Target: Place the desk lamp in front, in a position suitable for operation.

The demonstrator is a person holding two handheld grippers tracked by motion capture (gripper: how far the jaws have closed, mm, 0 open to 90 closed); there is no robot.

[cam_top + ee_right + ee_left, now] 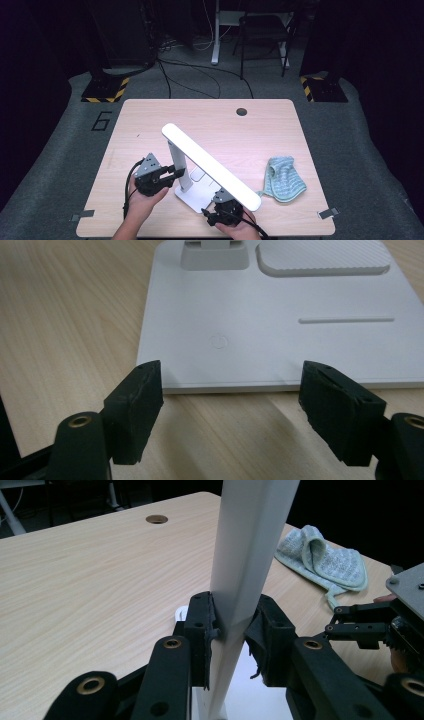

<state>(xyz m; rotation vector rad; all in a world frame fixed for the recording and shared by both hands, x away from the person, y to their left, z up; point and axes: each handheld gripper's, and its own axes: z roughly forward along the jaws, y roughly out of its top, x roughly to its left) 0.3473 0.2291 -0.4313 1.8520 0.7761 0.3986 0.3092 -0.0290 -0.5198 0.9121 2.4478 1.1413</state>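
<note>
Between left gripper (232, 630) pads: upright white post of the white plastic desk lamp (245, 560), clamped. Right gripper (232, 407) wide, empty, just short of lamp's flat white base (250, 345) w/ power button (219, 342) ahead. Keep post steady, nudge one fingertip fwd onto button, pref. light.

Desk lamp (210, 165): plain white throughout; a ribbed white pad (322, 257) is seen on its base.
Cloth (284, 180): pale green, finely striped.
Table (150, 120): light wood grain.
Left gripper (172, 175): black, grey top plate.
Right gripper (232, 407): black jaws.
Floor markers (105, 90): yellow-black stripes.
</note>
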